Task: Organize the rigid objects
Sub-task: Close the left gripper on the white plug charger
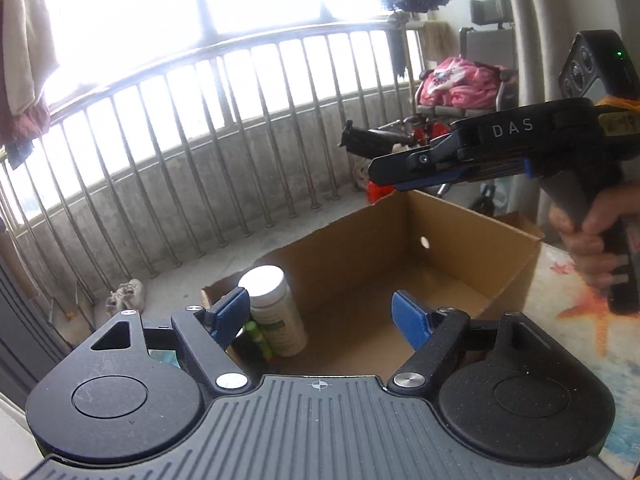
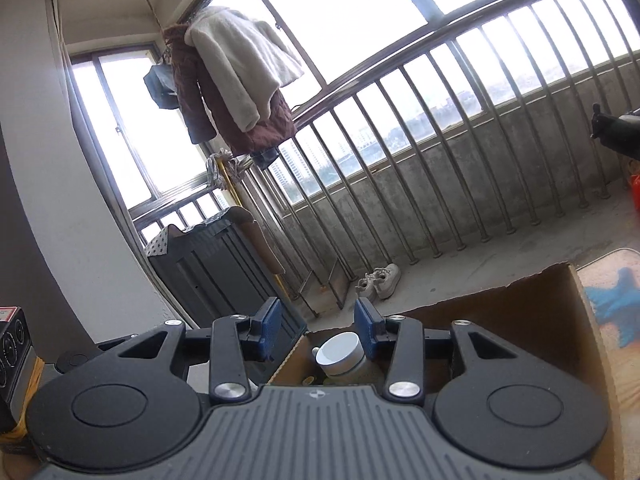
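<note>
both grippers hang over the cardboard box (image 1: 400, 248), and neither carries anything. the left gripper (image 1: 320, 312) has its blue pads spread wide with only air between them. the right gripper (image 2: 316, 326) sits at a narrower gap, also bare, held in a hand (image 1: 588, 248) above the box's far wall.

inside the box, tucked in its near left corner, stands the white-capped bottle (image 1: 276, 312), a smooth plastic cylinder with a pale label, upright, beside a small green tube (image 1: 256, 334). looks like a drop-off is done and the next item is due. that calls for swinging away from the box to find another hard object; none shows outside it from here.

the box is plain brown corrugated board, one round hole in its far wall, torn top edge.
</note>
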A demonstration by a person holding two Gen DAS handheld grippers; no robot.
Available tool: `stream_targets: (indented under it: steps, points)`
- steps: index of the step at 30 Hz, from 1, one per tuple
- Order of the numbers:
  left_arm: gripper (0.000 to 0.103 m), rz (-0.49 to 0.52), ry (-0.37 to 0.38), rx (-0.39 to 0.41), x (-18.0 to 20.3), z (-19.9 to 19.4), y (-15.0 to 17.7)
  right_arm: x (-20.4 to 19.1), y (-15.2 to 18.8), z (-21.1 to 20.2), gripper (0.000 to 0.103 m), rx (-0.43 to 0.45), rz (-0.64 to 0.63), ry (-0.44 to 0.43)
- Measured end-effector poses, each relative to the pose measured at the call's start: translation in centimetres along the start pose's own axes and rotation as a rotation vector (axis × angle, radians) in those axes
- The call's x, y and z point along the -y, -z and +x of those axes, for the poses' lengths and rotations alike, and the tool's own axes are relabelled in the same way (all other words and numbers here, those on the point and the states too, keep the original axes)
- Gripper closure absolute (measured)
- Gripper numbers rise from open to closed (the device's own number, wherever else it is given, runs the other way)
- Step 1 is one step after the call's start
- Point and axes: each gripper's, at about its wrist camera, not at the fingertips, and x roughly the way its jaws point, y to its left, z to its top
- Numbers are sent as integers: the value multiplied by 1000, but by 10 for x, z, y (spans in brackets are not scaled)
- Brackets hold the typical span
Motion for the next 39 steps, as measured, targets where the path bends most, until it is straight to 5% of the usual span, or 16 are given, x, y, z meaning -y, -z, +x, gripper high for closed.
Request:
stream_targets:
  steps: [7, 12, 19, 28, 39]
  points:
    - [26, -128, 270, -13, 56, -10, 83, -30, 36, -80, 58, -166, -141, -17]
    - [39, -231, 202, -85, 80, 24, 117, -47, 86, -90, 58, -331, -284, 52]
    - [69, -233, 120, -104, 96, 37, 127, -26, 118, -79, 58, -398, -124, 41]
    - [75, -186, 82, -87, 101, 27, 132, -18, 140, -72, 57, -468, -40, -3]
    - [77, -149, 48, -67, 101, 24, 136, -18, 149, -56, 57, -445, -34, 12]
